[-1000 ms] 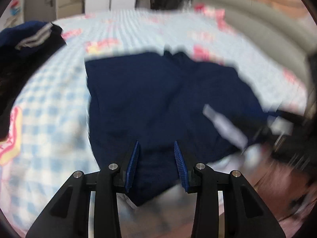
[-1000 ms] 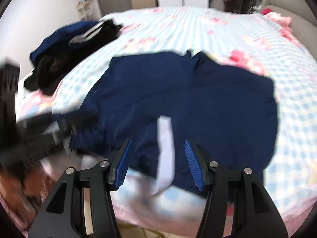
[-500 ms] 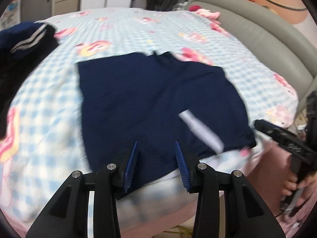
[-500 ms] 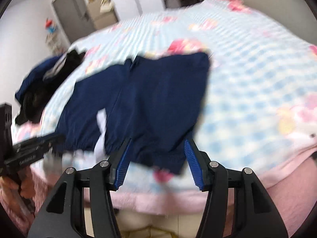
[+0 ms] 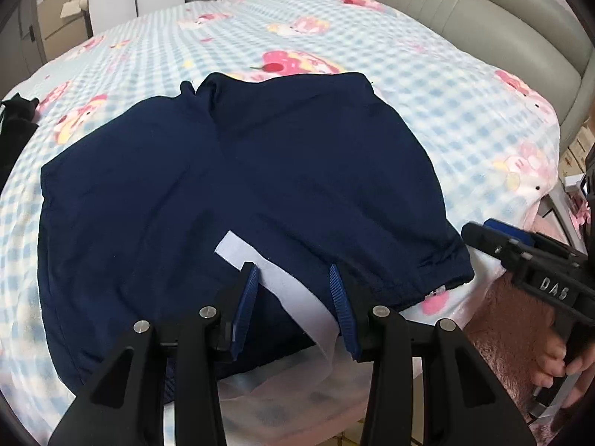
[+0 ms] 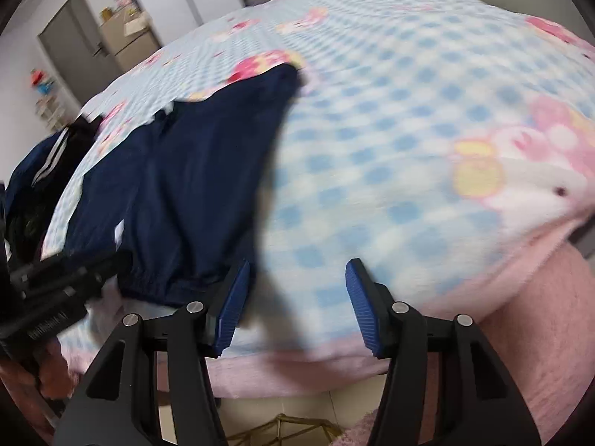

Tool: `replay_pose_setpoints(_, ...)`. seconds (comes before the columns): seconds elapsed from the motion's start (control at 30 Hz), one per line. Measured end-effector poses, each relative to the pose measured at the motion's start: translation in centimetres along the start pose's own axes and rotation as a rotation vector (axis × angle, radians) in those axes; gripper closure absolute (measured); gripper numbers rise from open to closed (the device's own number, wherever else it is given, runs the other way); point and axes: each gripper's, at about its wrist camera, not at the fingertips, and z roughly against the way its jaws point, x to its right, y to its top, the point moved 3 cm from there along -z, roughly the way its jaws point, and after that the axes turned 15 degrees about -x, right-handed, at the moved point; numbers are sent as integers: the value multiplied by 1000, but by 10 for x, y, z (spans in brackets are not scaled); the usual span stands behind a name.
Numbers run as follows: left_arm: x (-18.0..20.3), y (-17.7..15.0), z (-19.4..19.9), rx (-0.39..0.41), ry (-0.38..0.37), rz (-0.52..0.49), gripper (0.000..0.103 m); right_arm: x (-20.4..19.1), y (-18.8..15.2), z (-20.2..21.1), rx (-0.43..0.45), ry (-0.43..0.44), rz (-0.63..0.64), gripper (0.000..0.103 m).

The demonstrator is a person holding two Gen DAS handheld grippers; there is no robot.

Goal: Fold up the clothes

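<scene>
Clothes in a dark heap (image 6: 35,171), navy and black with white stripes, sit at the far left of the bed, well apart from the garment being worked on. Next to the right lie the navy shorts (image 5: 238,200), spread flat on the blue-and-white checked blanket (image 5: 427,85) with pink cartoon prints, the two leg openings pointing away and the elastic waistband along the near edge of the bed. A white strip (image 5: 275,282) runs diagonally across the near part of the shorts and hangs over the edge.

The left gripper (image 5: 293,297) hovers over the waistband near that white strip; its blue ribbed pads (image 5: 247,297) stand apart, and the cloth and strip show through the gap without being pinched. Further right in the left wrist view, the right gripper (image 5: 479,232) appears just beside the right-hand corner of the waistband, held by a hand (image 5: 561,364) at the lower right.

From the right wrist view, the right gripper (image 6: 295,299) has its jaws spread over bare blanket, with the shorts' corner (image 6: 193,282) just beside the left pad (image 6: 232,304); nothing sits between the pads. This view is blurred. A grey padded headboard (image 5: 520,26) curves along the right side of the bed.
</scene>
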Motion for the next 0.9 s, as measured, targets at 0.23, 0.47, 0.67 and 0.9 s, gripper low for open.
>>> replay_pose_setpoints(0.23, 18, 11, 10, 51, 11, -59, 61, -8, 4, -7, -10, 70, 61, 48)
replay_pose_setpoints(0.47, 3, -12, -5, -10, 43, -15, 55, -8, -5, -14, -71, -65, 76, 48)
replay_pose_setpoints(0.67, -25, -31, 45, 237, -100, 119, 54, -20, -2, 18, 68, 18, 126, 48)
replay_pose_setpoints(0.9, -52, -37, 25, 122, -33, 202, 54, -27, 15, -17, -22, -47, 134, 48)
